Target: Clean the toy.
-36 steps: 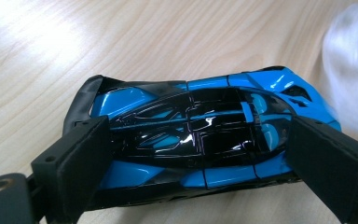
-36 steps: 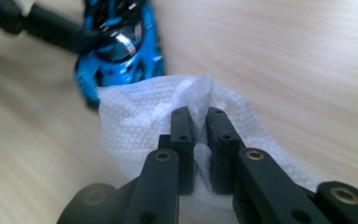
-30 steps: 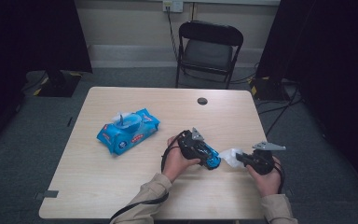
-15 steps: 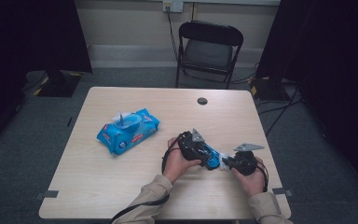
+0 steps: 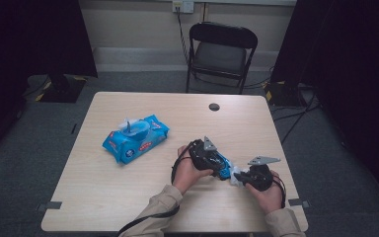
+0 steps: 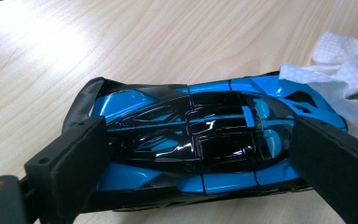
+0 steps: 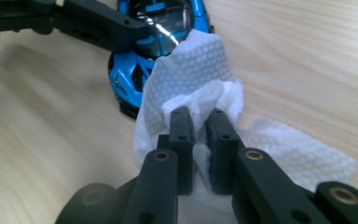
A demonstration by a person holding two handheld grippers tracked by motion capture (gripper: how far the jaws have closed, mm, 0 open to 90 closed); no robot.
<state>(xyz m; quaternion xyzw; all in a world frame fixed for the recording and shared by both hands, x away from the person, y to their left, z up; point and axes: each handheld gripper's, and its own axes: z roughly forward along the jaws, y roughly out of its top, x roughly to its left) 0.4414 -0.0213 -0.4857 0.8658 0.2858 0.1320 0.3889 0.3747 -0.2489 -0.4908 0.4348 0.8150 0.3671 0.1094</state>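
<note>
A: What is cut off or hidden?
B: The toy car (image 6: 200,149), glossy blue and black, lower centre; the left gripper (image 6: 200,163) clamps both its ends, hiding them.
A: And the right gripper (image 7: 199,122)?
B: Clenched on the white dimpled wipe (image 7: 191,79), draped over the car's end.

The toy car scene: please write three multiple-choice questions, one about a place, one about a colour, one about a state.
1. Where is the wipes pack?
A. on the chair
B. on the table, left of the hands
C. on the floor

2. What colour is the toy car?
A. red and white
B. blue and black
C. green

3. What does the right gripper hold?
A. nothing
B. a cable
C. a white wipe

Answers: B, it lies on the tabletop; B, blue body with black panels; C, its jaws pinch the wipe.
</note>
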